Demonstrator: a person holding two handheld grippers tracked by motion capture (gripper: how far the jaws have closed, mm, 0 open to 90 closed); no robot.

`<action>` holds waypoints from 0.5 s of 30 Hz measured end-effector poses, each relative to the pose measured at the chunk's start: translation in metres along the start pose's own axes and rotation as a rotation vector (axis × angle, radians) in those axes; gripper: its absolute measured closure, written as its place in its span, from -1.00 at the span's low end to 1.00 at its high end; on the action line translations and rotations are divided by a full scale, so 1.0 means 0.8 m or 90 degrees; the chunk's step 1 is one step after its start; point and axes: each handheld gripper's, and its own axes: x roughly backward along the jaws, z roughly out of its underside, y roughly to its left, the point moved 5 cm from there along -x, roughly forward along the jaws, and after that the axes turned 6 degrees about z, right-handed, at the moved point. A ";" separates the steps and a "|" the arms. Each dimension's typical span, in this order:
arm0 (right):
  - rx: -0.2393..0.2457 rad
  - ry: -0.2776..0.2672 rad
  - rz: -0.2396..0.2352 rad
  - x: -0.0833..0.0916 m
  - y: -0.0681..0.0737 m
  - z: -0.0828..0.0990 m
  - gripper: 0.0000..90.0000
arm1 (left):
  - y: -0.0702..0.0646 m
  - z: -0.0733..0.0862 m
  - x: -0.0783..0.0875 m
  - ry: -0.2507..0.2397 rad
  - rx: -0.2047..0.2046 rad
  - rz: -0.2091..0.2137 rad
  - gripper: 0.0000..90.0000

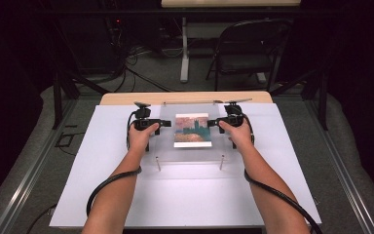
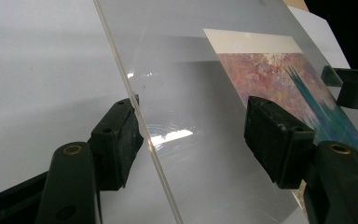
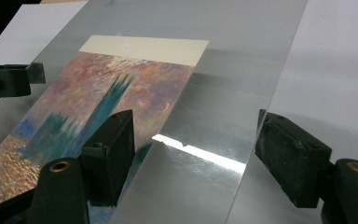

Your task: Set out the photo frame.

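Both grippers flank a clear sheet over a print

The clear sheet (image 1: 191,130) lies flat mid-table on the print (image 1: 192,130); the left gripper (image 1: 161,124) and right gripper (image 1: 215,124) straddle its opposite side edges, jaws spread, pinching nothing.

Lab: dark curtained rig, floor cables (image 1: 136,73), folding chair (image 1: 246,48).

Both forearms were bare, no sleeves in the high view. Left gripper (image 1: 166,124) and right gripper (image 1: 211,123) were matte black, each with blocky rectangular pads (image 2: 278,138) on arms fixed by brass-coloured rivets (image 2: 72,150). A thick black cable (image 1: 108,185) looped back from each.
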 end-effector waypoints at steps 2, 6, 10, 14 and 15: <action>0.001 -0.006 -0.001 0.001 0.001 -0.001 -0.37 | -0.001 -0.001 0.002 -0.001 -0.007 -0.001 -0.19; 0.014 -0.014 -0.001 0.005 0.004 -0.003 -0.37 | -0.004 -0.001 0.007 -0.006 -0.016 -0.003 -0.19; 0.023 -0.016 0.002 0.009 0.008 -0.006 -0.37 | -0.006 -0.002 0.012 -0.009 -0.022 -0.002 -0.18; 0.027 -0.027 0.008 0.012 0.012 -0.009 -0.35 | -0.008 -0.004 0.019 -0.013 -0.021 -0.001 -0.13; 0.031 -0.029 0.009 0.013 0.013 -0.010 -0.35 | -0.009 -0.004 0.020 -0.011 -0.023 -0.001 -0.13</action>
